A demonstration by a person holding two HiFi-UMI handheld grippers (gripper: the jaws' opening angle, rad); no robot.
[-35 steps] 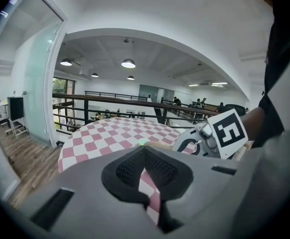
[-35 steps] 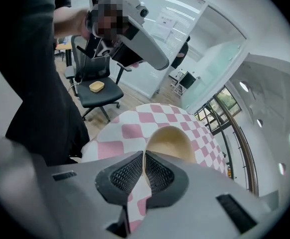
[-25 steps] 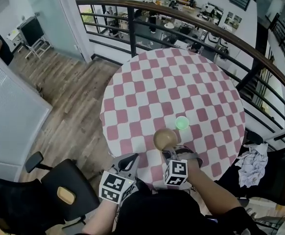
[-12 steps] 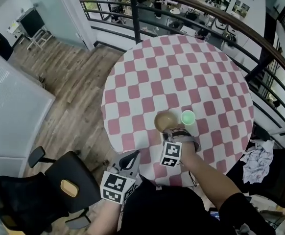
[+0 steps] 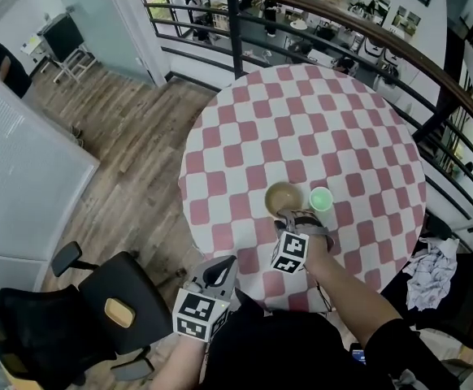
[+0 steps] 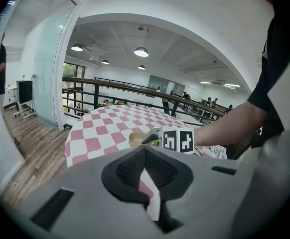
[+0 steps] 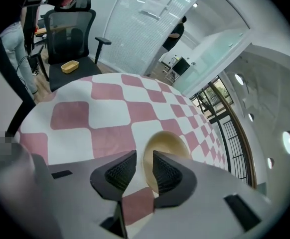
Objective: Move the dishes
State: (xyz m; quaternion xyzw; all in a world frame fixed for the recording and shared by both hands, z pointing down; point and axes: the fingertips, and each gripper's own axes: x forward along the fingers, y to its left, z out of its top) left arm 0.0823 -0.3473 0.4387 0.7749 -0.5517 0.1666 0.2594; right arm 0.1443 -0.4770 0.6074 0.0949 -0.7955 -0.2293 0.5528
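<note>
A tan bowl [image 5: 283,199] rests on the round table with a pink and white chequered cloth [image 5: 301,128], near the front edge. A small green cup [image 5: 321,199] stands just right of it. My right gripper [image 5: 290,216] reaches in from the near side and is shut on the bowl's near rim. The right gripper view shows one jaw inside the bowl [image 7: 167,143] and one outside, at the right gripper [image 7: 144,156]. My left gripper [image 5: 218,276] hangs off the table's near edge, shut and holding nothing. In the left gripper view its tips [image 6: 145,149] meet, with the bowl [image 6: 135,138] ahead.
A black office chair [image 5: 98,315] stands on the wooden floor at the lower left. A dark railing [image 5: 366,23] curves behind the table. A crumpled cloth [image 5: 431,270] lies on a seat at the right. A glass partition [image 5: 25,177] is on the left.
My right gripper has carried the bowl away from the table's near edge, up beside the green cup's left. The left gripper has stayed low by the edge.
</note>
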